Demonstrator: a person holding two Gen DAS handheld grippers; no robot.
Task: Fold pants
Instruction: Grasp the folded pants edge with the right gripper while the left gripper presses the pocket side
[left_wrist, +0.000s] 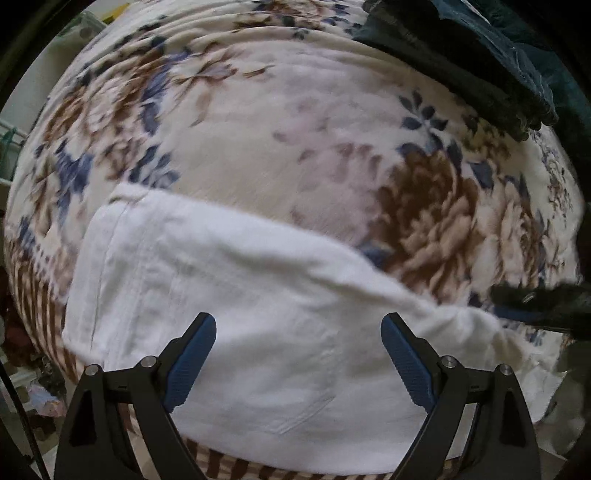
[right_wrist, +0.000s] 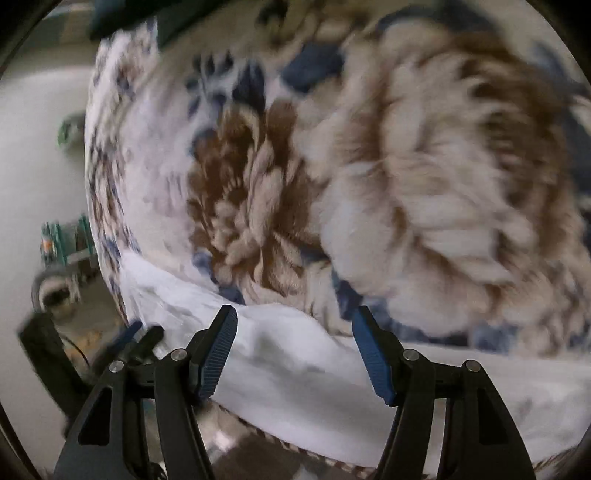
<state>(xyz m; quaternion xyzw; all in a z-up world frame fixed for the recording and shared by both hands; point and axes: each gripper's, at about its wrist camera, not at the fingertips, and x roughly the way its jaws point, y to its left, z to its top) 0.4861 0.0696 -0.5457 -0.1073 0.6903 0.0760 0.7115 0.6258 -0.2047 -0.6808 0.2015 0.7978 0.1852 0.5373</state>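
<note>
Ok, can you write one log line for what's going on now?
step: fold pants | white pants: lying on floral blanket | left hand-held gripper: open above pants | right hand-held gripper: open above pants, holding nothing

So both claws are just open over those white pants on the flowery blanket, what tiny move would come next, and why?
Probably lower the left gripper and close it on the white pants. Both it and the right gripper are open and hold nothing, and the pants lie spread on the floral blanket, so no fold can start until an edge is gripped.

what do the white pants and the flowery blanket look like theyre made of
The white pants look like matte woven cotton or denim: stitched seams, crisp creases. The floral brown-and-blue blanket looks like plush fleece: fuzzy nap, soft-edged print. Both are guesses from appearance.
</note>
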